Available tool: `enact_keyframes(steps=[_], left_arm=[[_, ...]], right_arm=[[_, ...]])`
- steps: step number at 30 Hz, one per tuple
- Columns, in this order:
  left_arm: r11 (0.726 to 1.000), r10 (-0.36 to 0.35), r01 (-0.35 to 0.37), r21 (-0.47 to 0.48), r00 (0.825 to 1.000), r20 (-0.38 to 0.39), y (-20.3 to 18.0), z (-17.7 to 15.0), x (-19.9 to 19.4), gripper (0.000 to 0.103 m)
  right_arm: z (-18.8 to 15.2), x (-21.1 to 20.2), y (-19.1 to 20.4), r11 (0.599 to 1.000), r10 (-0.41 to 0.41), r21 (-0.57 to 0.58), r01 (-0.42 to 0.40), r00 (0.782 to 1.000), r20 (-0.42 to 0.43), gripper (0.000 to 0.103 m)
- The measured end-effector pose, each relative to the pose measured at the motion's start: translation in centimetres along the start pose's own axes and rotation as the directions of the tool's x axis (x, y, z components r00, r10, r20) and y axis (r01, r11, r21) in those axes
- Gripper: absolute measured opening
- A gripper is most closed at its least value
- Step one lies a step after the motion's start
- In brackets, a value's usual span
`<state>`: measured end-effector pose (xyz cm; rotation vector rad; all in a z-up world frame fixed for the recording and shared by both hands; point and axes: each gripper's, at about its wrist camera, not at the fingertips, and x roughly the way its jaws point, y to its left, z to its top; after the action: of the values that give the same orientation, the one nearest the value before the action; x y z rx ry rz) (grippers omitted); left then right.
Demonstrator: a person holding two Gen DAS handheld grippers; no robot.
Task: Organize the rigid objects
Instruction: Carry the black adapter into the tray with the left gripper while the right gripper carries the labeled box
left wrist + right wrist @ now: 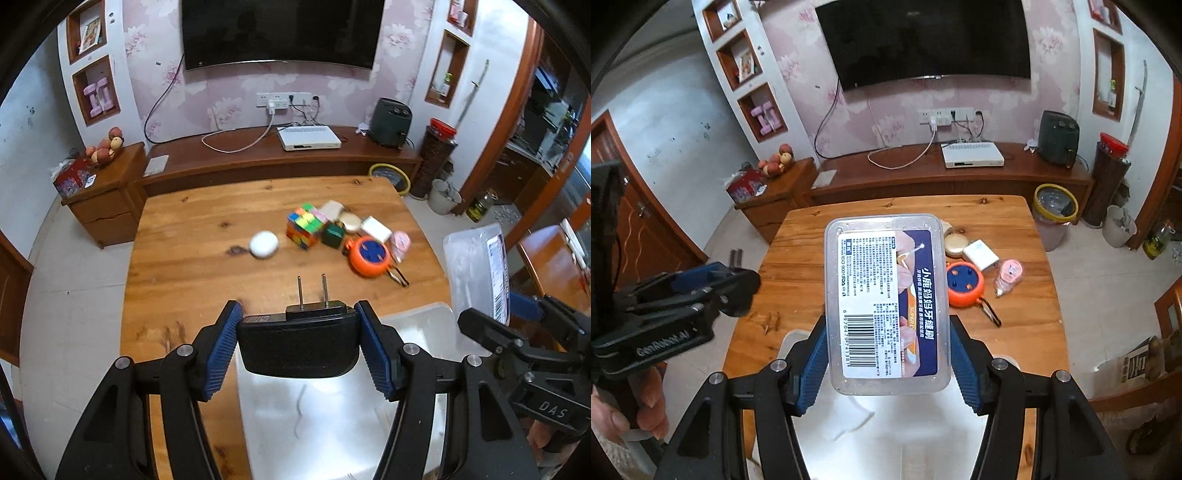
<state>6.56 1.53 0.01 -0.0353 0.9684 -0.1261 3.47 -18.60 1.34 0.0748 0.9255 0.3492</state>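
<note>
The left gripper [298, 343] is clamped on a black plastic plug adapter [297, 341], its two prongs pointing forward, apparently for carrying; the right gripper [888, 363] is clamped on a clear rectangular plastic box with a printed label [886, 302]; both hang over a white open bin [417, 369] near the wooden table [192, 266] front edge; bare tabletop lies left of the remaining clutter.

We list: black plug adapter [297, 343], prongs forward, clamped; clear labelled box [888, 302], clamped; beyond it on the worktop [192, 266], puzzle cube [304, 225], orange reel [367, 256].
</note>
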Motion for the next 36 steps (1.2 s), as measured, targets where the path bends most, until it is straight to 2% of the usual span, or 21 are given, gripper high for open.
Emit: enact_keyframes(steps=[6,12,16,22,36], left_arm=[[1.000,-0.008,0.008,-0.003,1.000,-0.002,-1.2,-3.9,0.4,0.066],[1.000,0.017,-0.018,-0.015,0.999,-0.041,-2.3,-7.6,3.5,0.066],[0.998,0.040,-0.042,-0.037,0.996,-0.075,-2.1,-9.6,5.7,0.066],[0.996,0.065,-0.073,-0.056,0.988,-0.137,-2.1,-11.9,8.2,0.066],[0.994,0.101,-0.108,-0.028,0.977,-0.189,-2.6,-13.9,10.5,0.066]], right_arm=[[-4.5,-1.4,-0.1,0.999,-0.045,-0.009,0.045,0.998,0.033,0.061],[-8.3,1.0,-0.4,0.997,-0.078,-0.005,0.078,0.997,-0.014,0.061],[-10.3,3.4,-0.7,0.995,-0.095,-0.003,0.095,0.993,-0.073,0.061],[-12.1,5.3,-1.4,0.993,-0.118,0.014,0.121,0.986,-0.120,0.061],[-14.6,8.6,-1.3,0.989,-0.145,-0.015,0.145,0.967,-0.208,0.061]])
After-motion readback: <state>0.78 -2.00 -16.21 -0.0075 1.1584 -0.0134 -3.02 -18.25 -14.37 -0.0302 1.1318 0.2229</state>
